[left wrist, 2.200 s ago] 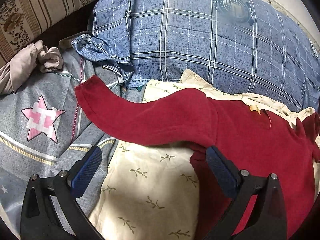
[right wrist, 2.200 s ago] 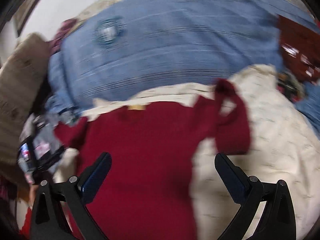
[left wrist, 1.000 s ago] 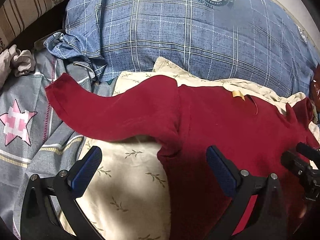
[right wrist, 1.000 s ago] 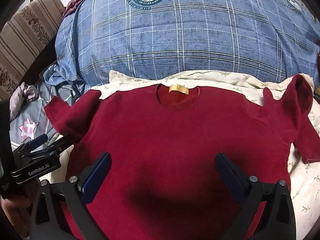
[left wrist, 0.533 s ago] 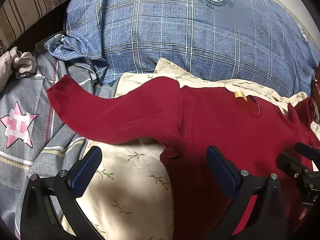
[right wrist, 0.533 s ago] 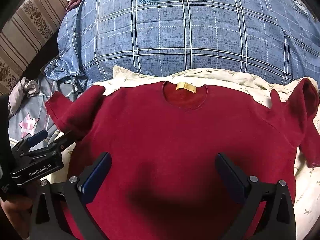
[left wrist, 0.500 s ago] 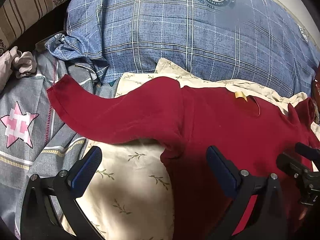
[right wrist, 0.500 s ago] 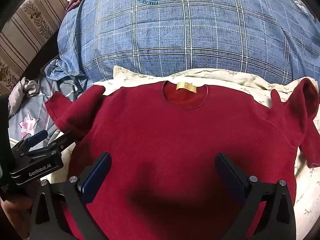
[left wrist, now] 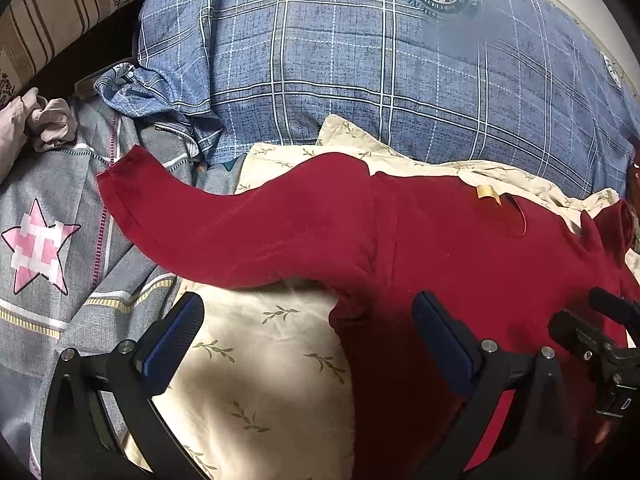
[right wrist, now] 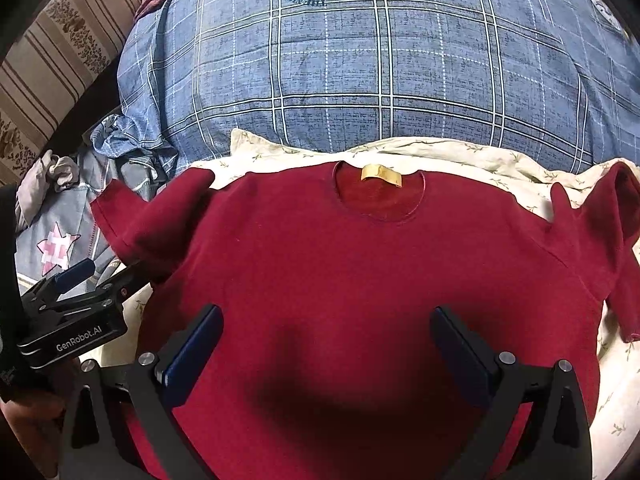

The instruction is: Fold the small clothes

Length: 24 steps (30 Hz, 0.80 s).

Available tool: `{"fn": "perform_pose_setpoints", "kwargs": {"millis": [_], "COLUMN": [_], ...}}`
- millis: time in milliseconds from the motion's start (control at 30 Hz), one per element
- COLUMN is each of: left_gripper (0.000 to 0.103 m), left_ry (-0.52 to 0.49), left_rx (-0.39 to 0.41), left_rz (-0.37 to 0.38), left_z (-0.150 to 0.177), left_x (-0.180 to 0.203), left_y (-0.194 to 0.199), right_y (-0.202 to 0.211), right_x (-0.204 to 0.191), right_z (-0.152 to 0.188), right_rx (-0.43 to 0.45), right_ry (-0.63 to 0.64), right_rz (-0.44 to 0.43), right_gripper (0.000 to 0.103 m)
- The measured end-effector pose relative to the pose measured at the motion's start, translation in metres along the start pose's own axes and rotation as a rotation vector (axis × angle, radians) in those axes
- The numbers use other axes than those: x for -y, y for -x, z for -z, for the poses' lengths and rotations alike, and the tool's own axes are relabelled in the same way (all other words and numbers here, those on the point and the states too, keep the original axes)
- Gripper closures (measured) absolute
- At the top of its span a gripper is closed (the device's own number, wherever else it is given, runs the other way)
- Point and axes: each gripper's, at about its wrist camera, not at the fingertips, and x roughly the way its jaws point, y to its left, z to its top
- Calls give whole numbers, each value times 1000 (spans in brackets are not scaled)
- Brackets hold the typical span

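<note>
A dark red long-sleeved top [right wrist: 360, 264] lies flat, front down, on a cream leaf-print cloth [left wrist: 256, 360], neck and tan label [right wrist: 381, 174] at the far side. Its left sleeve [left wrist: 224, 232] stretches out left onto a grey star-print cover. Its right sleeve [right wrist: 616, 240] is bunched and folded at the right. My left gripper [left wrist: 308, 332] is open and empty above the left armpit and side edge. My right gripper [right wrist: 326, 344] is open and empty over the lower middle of the top. Each gripper shows in the other view, the left one [right wrist: 76, 308], the right one [left wrist: 600, 336].
A big blue plaid quilt [right wrist: 380, 72] bulges behind the top. A grey cover with a pink star [left wrist: 36, 244] lies left, with a crumpled beige cloth [left wrist: 44, 120] beyond it. A striped cushion [right wrist: 48, 52] stands at the far left.
Both grippers have stayed open and nearly still for the last second. Before that the right gripper swung in over the top's middle and the left shifted right. The top has not moved.
</note>
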Motion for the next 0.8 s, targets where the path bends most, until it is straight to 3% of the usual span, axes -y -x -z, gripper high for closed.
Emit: {"fn": "perform_pose_setpoints", "kwargs": {"millis": [600, 800], "left_gripper": [0, 0], "left_ry": [-12, 83], "left_rx": [7, 45], "left_rz": [6, -1], "left_z": [-1, -14], "left_x": [1, -27], "left_y": [1, 11], "right_y": [-9, -11], "right_x": [9, 8], "right_z": [3, 2], "right_rx": [-21, -23], "right_ry": [-37, -32], "right_rz": [17, 12], "right_gripper": [0, 0]}}
